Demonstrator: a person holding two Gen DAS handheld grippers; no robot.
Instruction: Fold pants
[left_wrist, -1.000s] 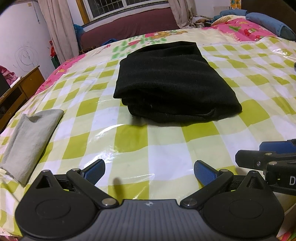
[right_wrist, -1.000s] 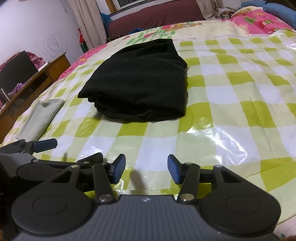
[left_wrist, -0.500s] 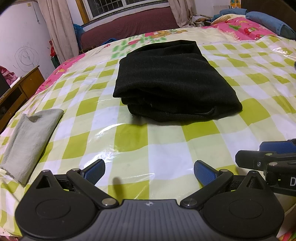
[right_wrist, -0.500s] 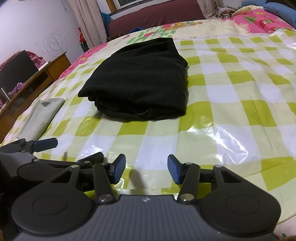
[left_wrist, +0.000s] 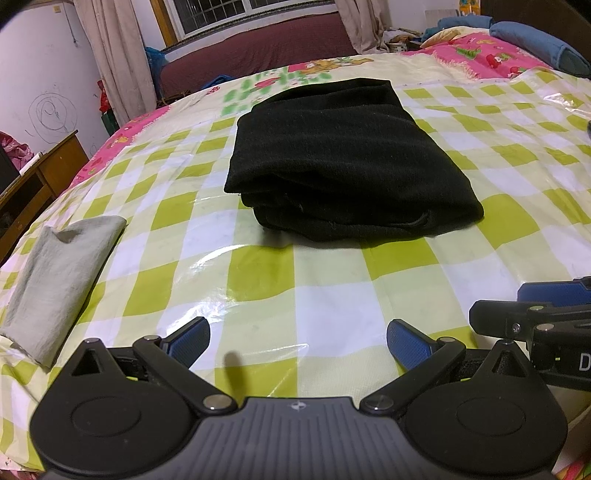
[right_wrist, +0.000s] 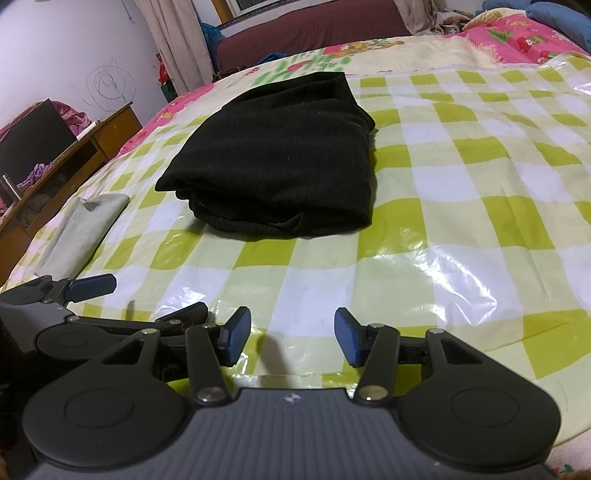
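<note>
Pants (left_wrist: 343, 162) folded | long axis runs away from grippers

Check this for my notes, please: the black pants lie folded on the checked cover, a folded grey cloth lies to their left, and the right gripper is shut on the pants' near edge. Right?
Not quite. The right gripper is open and empty, short of the black pants, as the right wrist view shows. The rest holds: the pants lie folded on the checked cover, with the folded grey cloth to their left.
</note>
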